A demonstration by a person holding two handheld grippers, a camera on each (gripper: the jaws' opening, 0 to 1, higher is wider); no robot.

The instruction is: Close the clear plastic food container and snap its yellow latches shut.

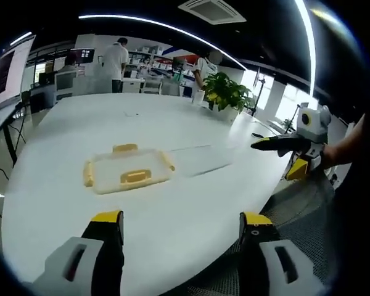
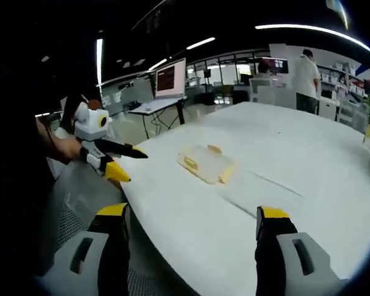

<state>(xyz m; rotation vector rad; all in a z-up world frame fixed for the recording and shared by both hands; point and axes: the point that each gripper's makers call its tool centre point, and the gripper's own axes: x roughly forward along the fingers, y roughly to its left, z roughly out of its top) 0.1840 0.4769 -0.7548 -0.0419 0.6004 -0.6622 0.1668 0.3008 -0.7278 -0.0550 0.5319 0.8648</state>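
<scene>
A clear plastic food container (image 1: 127, 169) with yellow latches lies flat on the white table (image 1: 68, 129), lid on top; in the right gripper view the container (image 2: 206, 163) sits mid-table. My left gripper (image 1: 182, 228) stands open near the table's front edge, well short of the container, nothing between its jaws. My right gripper (image 2: 191, 225) is open too, at the table's edge with nothing in it. The right gripper (image 1: 280, 148) appears at the right of the left gripper view, off the table's rim. The left gripper (image 2: 114, 157) appears at the left of the right gripper view.
A potted green plant (image 1: 225, 92) stands at the table's far side. People (image 1: 115, 61) stand among desks beyond the table. A monitor on a desk (image 2: 171, 80) sits behind the table. A faint seam (image 2: 277, 182) crosses the tabletop near the container.
</scene>
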